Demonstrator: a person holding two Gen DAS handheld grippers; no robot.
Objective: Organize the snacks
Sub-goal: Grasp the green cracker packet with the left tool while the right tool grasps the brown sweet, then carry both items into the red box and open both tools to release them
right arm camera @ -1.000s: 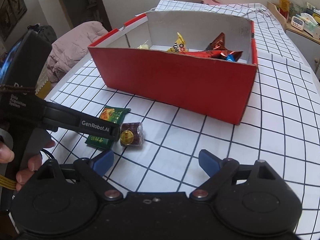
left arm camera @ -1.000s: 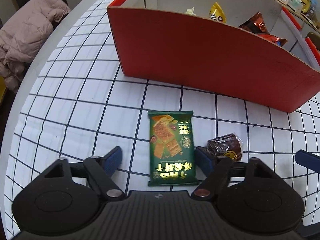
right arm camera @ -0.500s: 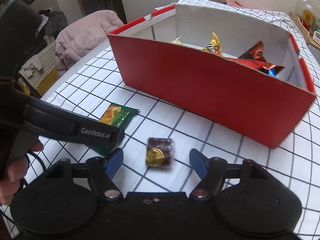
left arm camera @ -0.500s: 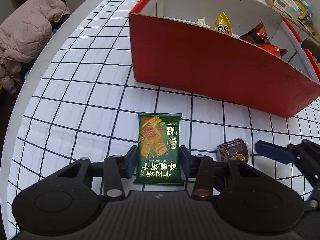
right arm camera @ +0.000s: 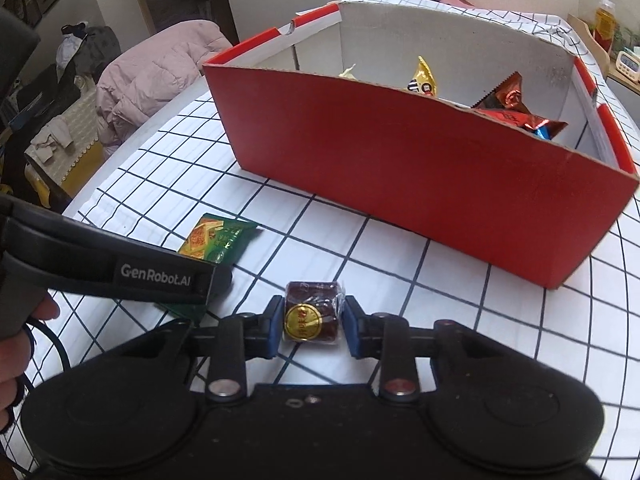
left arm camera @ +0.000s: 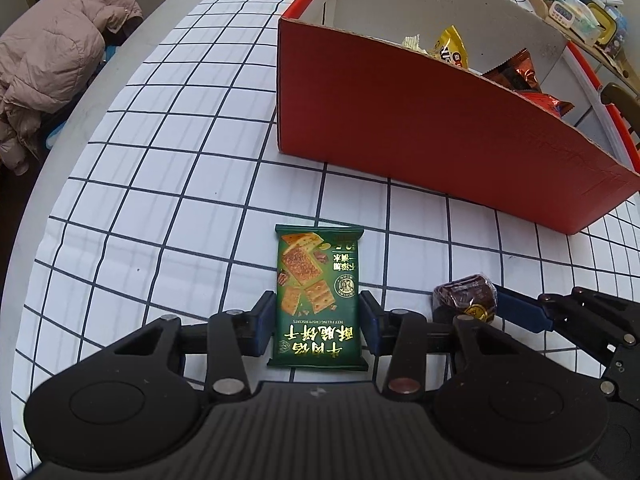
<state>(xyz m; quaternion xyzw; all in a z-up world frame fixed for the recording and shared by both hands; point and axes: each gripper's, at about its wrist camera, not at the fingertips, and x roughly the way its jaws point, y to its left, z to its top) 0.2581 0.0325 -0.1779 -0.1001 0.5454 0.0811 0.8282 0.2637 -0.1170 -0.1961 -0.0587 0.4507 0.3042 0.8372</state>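
A green biscuit packet [left arm camera: 318,296] lies flat on the checked tablecloth. My left gripper [left arm camera: 318,322] is shut on its near half, one blue pad against each long edge. The packet also shows in the right wrist view [right arm camera: 218,240], partly behind the left gripper's body. A small brown wrapped cake with a gold seal [right arm camera: 312,312] sits between the blue pads of my right gripper [right arm camera: 310,326], which is shut on it. The cake also shows in the left wrist view [left arm camera: 466,298]. A red cardboard box [right arm camera: 400,156] with white inside walls stands beyond both.
The box [left arm camera: 440,132] holds a yellow packet [right arm camera: 422,78], brown and red wrappers [right arm camera: 512,106] and a pale wrapper. A pink padded jacket [left arm camera: 52,60] lies off the table's left edge. Shelves with small items [left arm camera: 584,20] stand at the far right.
Both grippers have closed: the left onto the green packet, the right onto the brown cake. The right gripper moved left and forward until the cake was between its pads.
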